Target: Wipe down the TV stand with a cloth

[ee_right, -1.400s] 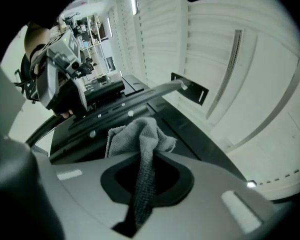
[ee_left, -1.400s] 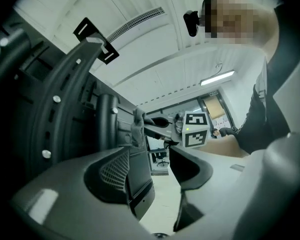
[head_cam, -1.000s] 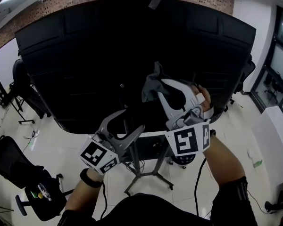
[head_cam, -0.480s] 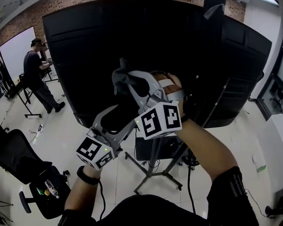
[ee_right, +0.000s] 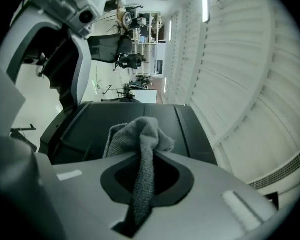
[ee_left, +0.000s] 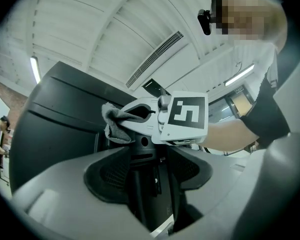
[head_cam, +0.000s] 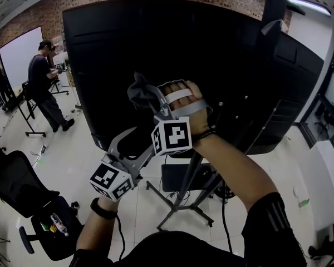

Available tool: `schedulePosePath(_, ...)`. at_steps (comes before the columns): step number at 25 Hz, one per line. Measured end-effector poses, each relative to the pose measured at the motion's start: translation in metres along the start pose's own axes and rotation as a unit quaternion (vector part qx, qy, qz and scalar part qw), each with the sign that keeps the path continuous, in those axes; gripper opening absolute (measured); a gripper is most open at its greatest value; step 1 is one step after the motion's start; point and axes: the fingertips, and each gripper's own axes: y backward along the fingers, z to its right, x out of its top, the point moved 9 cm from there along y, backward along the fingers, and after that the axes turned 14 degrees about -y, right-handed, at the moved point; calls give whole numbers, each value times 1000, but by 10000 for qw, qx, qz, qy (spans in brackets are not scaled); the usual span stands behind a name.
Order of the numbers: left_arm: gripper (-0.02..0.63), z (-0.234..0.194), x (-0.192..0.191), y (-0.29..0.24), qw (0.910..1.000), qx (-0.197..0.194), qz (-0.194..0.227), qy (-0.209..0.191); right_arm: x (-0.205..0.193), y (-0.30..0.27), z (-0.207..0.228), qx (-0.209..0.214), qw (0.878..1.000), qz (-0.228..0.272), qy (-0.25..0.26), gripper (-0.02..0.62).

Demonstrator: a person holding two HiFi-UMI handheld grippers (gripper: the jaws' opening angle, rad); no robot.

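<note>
Brick-walled office; black screen (head_cam: 128, 49) on TV stand (head_cam: 180, 202). Holds grey cloth (head_cam: 137, 91) pinched in right claw (head_cam: 145, 97); left claw (head_cam: 140, 141) wide apart, empty. Needs flat, firm strokes.

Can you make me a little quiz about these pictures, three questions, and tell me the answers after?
1. True or false: the left gripper is holding the cloth.
2. Pick one: the cloth is A) red, B) grey, C) yellow.
3. Fill the gap: in the head view, the standing person is on the ____ side of the black TV.

Key
1. False. The right gripper pinches the cloth. The left gripper's jaws are apart with nothing in them.
2. B.
3. left.
</note>
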Motion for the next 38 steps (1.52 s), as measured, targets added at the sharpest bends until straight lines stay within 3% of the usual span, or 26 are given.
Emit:
schedulePosePath(10,272,4,-9,-16,9988,-400,247,137,-36,22,3,59,9952,-858,463,14)
schedulePosePath(20,272,19,-9,-38,9956,-815,374,263,-68,44,11,50,9814,-1681,929,15)
schedulePosePath(24,272,19,-11,-34,9957,-803,341,313,-55,57,15,27,9882,-1421,567,15)
schedulePosePath(29,272,11,-17,-21,9972,-619,226,344,-21,52,-1,362,9962,-787,-46,15)
schedulePosePath(38,272,-5,-33,12,9992,-183,-128,320,2,7,-44,651,9972,-373,75,15)
